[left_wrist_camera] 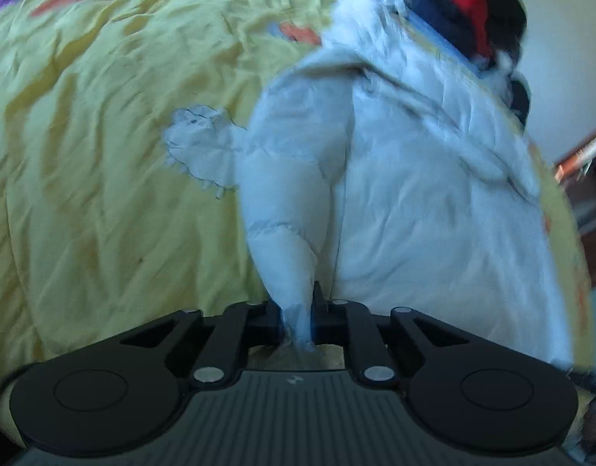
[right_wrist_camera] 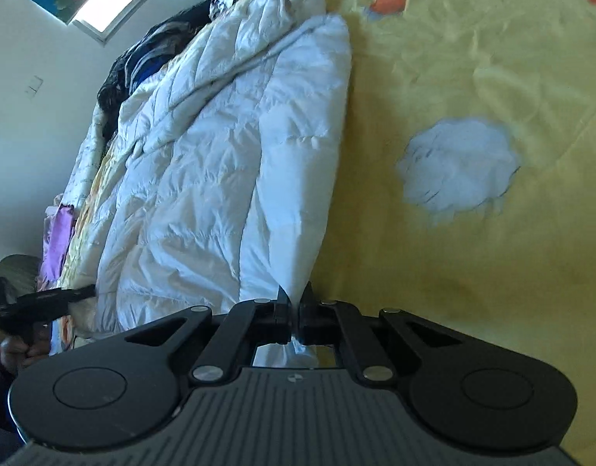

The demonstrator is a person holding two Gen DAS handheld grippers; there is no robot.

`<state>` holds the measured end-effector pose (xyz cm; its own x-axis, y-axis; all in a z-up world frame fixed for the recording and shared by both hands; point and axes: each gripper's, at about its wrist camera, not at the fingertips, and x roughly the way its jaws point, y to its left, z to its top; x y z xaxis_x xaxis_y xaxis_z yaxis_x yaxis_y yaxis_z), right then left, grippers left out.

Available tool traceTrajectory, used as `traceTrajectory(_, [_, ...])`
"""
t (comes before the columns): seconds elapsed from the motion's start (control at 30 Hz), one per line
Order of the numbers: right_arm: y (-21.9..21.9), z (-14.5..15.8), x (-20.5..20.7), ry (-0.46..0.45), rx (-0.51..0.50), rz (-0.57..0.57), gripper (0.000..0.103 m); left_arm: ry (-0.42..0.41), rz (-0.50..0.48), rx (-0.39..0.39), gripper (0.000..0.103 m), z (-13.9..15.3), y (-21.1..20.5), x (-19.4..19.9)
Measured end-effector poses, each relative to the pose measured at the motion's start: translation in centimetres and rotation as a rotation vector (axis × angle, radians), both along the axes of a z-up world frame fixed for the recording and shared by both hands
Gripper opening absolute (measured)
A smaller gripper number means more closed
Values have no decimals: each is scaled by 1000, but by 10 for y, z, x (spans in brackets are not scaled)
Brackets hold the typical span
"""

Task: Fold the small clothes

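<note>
Item: white quilted garment, centre to right of the left-wrist frame, on yellow bedspread. Left gripper clamped on a bunched corner; right gripper pinching another edge. Progress: corners secured; folds apparently not yet made.

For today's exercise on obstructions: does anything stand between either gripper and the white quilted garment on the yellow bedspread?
Nothing visible does. The left gripper is shut on a bunched corner of the white quilted garment, and the right gripper pinches another edge of it. The yellow bedspread beside the garment lies bare apart from its printed patches.
</note>
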<state>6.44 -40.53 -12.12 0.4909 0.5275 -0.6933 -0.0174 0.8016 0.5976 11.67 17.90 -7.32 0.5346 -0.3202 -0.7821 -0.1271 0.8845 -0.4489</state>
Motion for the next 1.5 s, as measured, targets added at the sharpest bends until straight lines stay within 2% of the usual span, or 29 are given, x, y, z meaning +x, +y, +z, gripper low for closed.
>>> traceTrajectory(0.03, [5,-5,-1,2,37,8,16,3,12,-19,15,0,3,-2])
traceTrajectory(0.07, [6,-7,-2,0,65,-8,31,2,20,-29,24,2,5,-5])
traceTrajectory(0.1, [4,-8,-4,-4,93,-25,40,-9,17,-33,31,4,7,-9])
traceTrajectory(0.13, [0,-8,-8,-15,154,-33,60,-24,8,-29,52,5,7,-16])
traceTrajectory(0.17, [-2,-8,-12,-19,182,-43,74,-28,0,-21,78,6,7,-22])
traceTrajectory(0.2, [-4,-6,-16,-21,200,-50,73,-19,-4,-22,83,6,7,-29])
traceTrajectory(0.3, [-1,-8,-27,2,204,-39,66,-25,-34,-28,82,5,0,-45])
traceTrajectory(0.33, [1,-11,-30,10,220,-40,58,-28,-37,-25,77,5,-3,-47])
traceTrajectory(0.37, [3,-13,-30,22,238,-45,32,-28,-35,-30,48,4,-4,-48])
traceTrajectory(0.4, [6,-16,-29,34,246,-46,14,-13,-37,-34,32,2,-6,-46])
traceTrajectory(0.43, [9,-18,-28,42,233,-48,13,14,-39,-53,19,0,-6,-44])
traceTrajectory(0.47, [11,-18,-28,41,235,-44,12,26,-29,-85,14,-1,-3,-43])
traceTrajectory(0.6, [3,-6,-32,4,326,-60,10,18,-44,-106,11,12,-2,-42])
traceTrajectory(0.7, [-6,16,-27,-65,443,-83,10,2,-20,-201,10,27,6,-34])
traceTrajectory(0.8, [-12,44,-6,-166,512,-80,10,-70,15,-286,9,55,19,-14])
traceTrajectory(0.87, [-20,64,22,-246,574,-83,10,-140,31,-328,9,78,27,10])
traceTrajectory(0.97, [-30,91,77,-351,609,-81,10,-242,27,-351,9,115,27,61])
traceTrajectory(1.03, [-37,103,121,-390,614,-95,10,-295,31,-336,9,134,22,104])
traceTrajectory(1.13, [-46,111,204,-400,609,-128,10,-314,49,-316,9,144,11,179])
traceTrajectory(1.23, [-46,98,283,-352,583,-173,11,-283,83,-255,9,131,-6,250])
traceTrajectory(1.33, [-45,60,346,-248,547,-233,11,-202,139,-211,9,103,-16,312])
traceTrajectory(1.4, [-45,41,369,-199,518,-263,11,-152,176,-194,9,81,-18,342])
traceTrajectory(1.5, [-46,3,392,-126,511,-307,10,-96,190,-166,9,46,-19,366])
